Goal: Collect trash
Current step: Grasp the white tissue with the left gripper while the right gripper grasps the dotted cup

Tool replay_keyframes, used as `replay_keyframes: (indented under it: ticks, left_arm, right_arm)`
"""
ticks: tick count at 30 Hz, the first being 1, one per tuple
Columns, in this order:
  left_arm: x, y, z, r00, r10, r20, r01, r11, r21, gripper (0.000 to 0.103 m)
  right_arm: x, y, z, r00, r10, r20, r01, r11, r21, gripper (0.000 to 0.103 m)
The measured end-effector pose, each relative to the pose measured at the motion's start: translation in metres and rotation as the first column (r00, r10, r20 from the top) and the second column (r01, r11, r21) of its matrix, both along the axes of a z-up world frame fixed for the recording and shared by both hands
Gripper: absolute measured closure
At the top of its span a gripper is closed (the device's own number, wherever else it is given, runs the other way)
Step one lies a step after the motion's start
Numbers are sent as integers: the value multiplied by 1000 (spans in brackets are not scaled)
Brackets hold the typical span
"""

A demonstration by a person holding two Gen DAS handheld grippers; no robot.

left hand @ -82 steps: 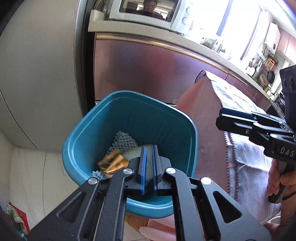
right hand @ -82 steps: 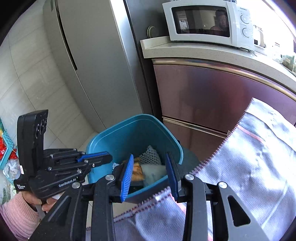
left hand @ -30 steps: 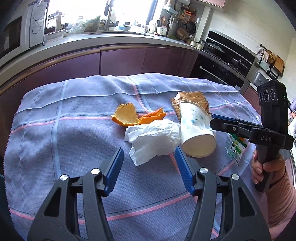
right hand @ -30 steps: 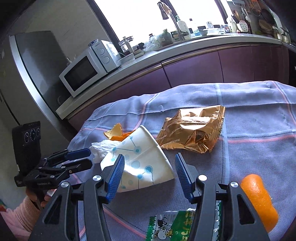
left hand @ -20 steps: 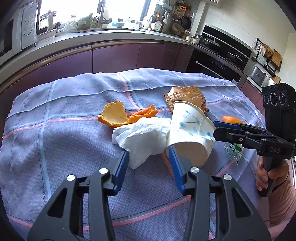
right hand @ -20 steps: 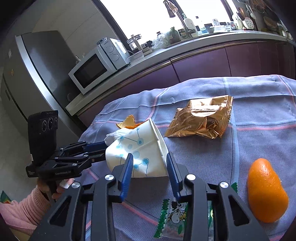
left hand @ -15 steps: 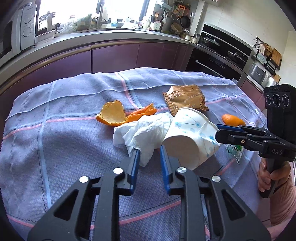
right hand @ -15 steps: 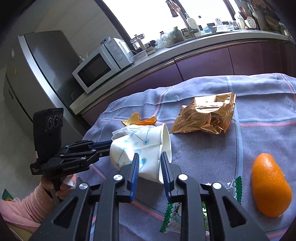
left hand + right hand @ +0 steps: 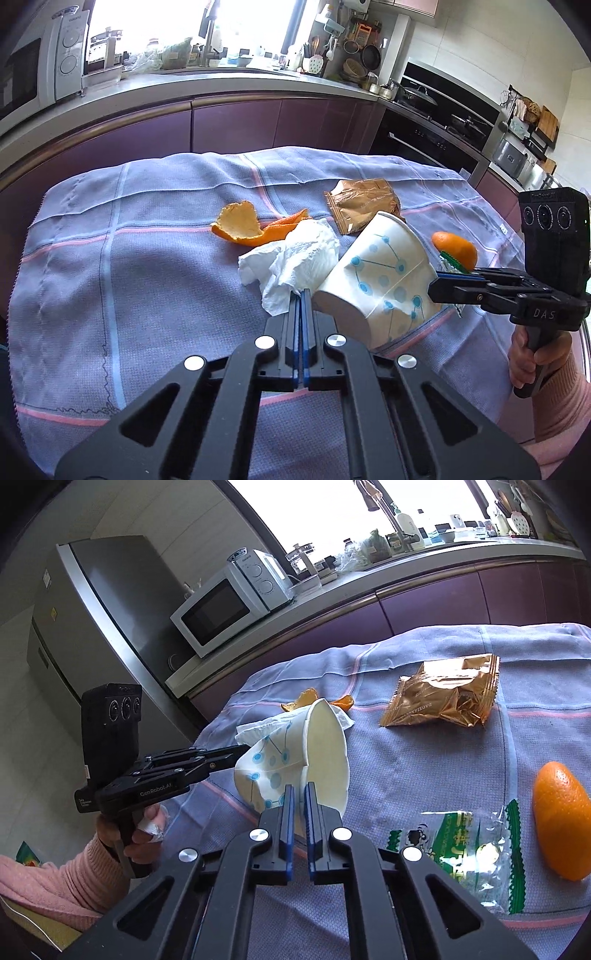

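Both grippers already have something, so the next thing to sort out is which way the loads hang from the jaws. The left gripper has its jaws pinched nearly together on the near corner of the crumpled tissue, and the rest of the tissue trails forward and away from the fingertips, toward the orange peel. The right gripper has its jaws clamped on the rim of the paper cup. The cup lies tipped on its side, long axis running leftward from the jaws, open mouth facing the right camera and its base pointing at the left gripper. The two pieces touch, tissue tucked against the cup's side, so I'd guess lifting one tugs the other.

Everything sits on the blue checked cloth over the table. No bin shows in either view, so I can't tell which way the carry goes.

Count of stuff:
- one cup
- one tissue
- one peel, possibly in two bits
- one gold snack bag
- one clear green-printed wrapper
- one whole orange, probably not trash

The wrapper and orange are nearest the right gripper, and the peel is closer to the left one.
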State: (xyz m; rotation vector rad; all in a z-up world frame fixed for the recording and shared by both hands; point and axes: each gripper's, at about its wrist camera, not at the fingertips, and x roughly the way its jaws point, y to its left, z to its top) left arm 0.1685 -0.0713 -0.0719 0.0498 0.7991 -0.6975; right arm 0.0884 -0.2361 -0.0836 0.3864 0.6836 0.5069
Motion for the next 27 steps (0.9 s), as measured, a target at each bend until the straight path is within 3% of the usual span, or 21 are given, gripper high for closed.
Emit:
replay_keyframes:
  ticks: [11,13,14,15,21,25,27]
  left_arm:
    - [-20,63,1,998,63,-10,-63,998,-17,98]
    - [-19,67,0,997,71,-19,-71,997,-13,81]
    - [-18,68,0,997,69,-24,-69,997,-15,66]
    - [-17,68,-1,997,69,-20,-70,997,-16,61]
    - [-7,41,-4,999,41,-14,-41,999,25,62]
    - [3,27,-11,998,33,-44,-31,999,40,97]
    - [3,26,-12,998,38,-51,-37,999,36,101]
  right_arm:
    - [-4,8,-1,1000,15,-5,-15,1000,-7,96]
    - [-2,9,-2,1000,16,-10,-16,1000,-2,94]
    - [-1,9,-3,1000,10,-12,-10,1000,2,93]
    - [-1,8,-4,1000,9,-15,-9,1000,9,93]
    - [-2,11,-3,1000,16,-8,-16,1000,5,98]
    - [-4,11,-1,1000,11,-2,-11,1000,6,100]
    - [-6,10,1,1000,4,5,-4,1000,9,101]
